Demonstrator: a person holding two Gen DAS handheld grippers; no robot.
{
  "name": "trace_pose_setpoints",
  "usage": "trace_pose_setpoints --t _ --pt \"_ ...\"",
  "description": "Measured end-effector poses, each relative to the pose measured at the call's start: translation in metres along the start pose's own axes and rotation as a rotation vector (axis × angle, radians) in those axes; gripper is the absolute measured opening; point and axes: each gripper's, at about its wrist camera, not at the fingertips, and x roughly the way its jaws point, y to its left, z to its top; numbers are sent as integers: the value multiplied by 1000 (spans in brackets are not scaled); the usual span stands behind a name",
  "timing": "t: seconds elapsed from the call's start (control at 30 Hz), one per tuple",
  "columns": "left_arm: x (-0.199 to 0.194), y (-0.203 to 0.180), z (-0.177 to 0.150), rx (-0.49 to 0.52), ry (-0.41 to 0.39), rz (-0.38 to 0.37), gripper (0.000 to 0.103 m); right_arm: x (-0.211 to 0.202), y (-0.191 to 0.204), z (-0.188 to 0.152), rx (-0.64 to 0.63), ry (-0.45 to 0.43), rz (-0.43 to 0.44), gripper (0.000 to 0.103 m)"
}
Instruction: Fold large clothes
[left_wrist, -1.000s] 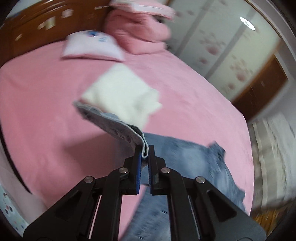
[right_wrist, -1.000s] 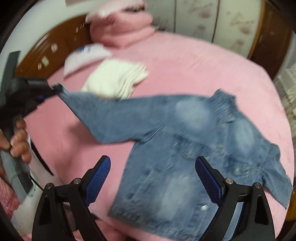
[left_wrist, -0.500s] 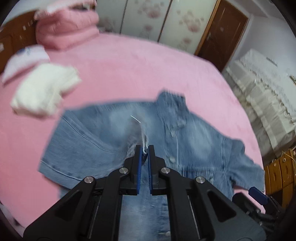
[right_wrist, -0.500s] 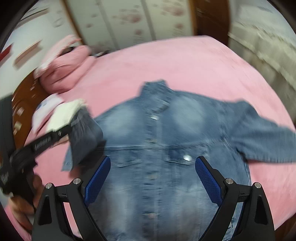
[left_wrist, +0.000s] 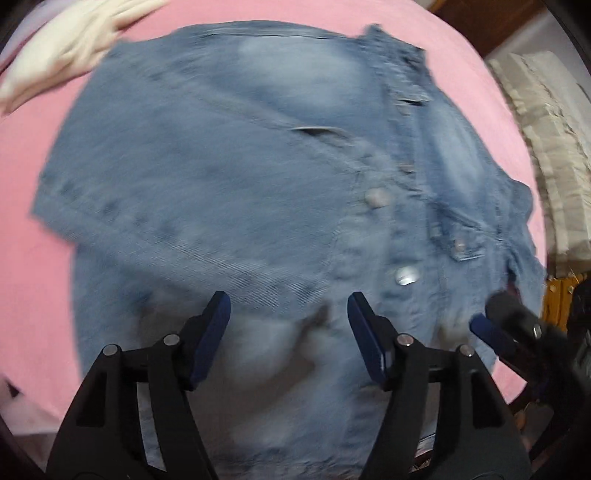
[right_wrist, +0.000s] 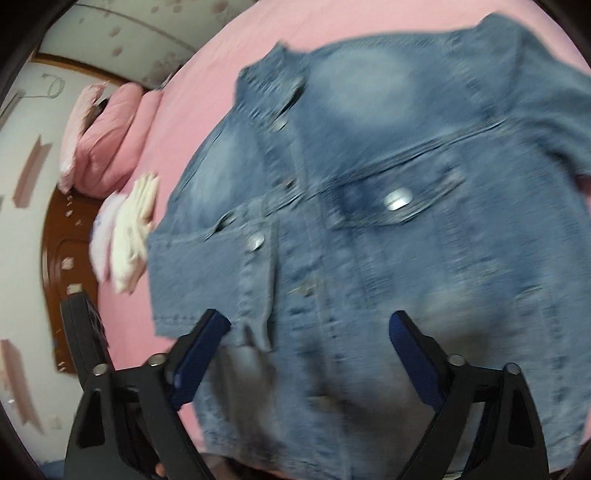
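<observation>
Denim jacket, front up on pink bed, one sleeve folded across the chest.

Left gripper (left_wrist: 288, 332): jaws just opened, nothing between them, above the folded sleeve (left_wrist: 177, 206). Right gripper (right_wrist: 310, 354): wide, closing slightly, empty, nearer the spread sleeve. Jacket (right_wrist: 369, 229) lies directly below both, collar-to-hem axis running away from them; stiff faded denim, metal buttons. Bed (left_wrist: 37, 295): soft pink cover. White folded cloth (right_wrist: 129, 236) beyond.

A wide bed covered in a pink fleecy sheet (right_wrist: 207, 74) carries a faded blue denim jacket (right_wrist: 369, 221) lying spread, buttoned front upward. Beside it lies a folded cream-white garment (right_wrist: 133, 236), with stacked pink pillows (right_wrist: 107, 147) near the wooden headboard (right_wrist: 55, 258).
</observation>
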Motion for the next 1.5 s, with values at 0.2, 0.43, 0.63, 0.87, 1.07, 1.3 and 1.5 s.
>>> trace_pose_setpoints --t 0.2,0.43,0.63,0.87,1.07,1.3,1.5 --pt "-21 74 -16 -110 -54 159 63 75 32 -15 39 143 95 50" --pt "-28 135 -6 -141 -71 255 63 125 58 -22 35 185 52 32" --pt "-18 155 7 -180 -64 236 63 129 95 -9 -120 135 89 8" --pt "-20 156 19 -169 -113 182 63 85 182 31 -306 -62 132 7" --pt "-39 138 32 -84 -189 79 63 15 253 74 -432 -306 185 5" --pt "-30 135 49 2 -201 205 63 -58 266 104 -452 -467 167 2" --pt "-2 125 63 22 -165 197 28 -58 191 113 -291 -463 -38 2"
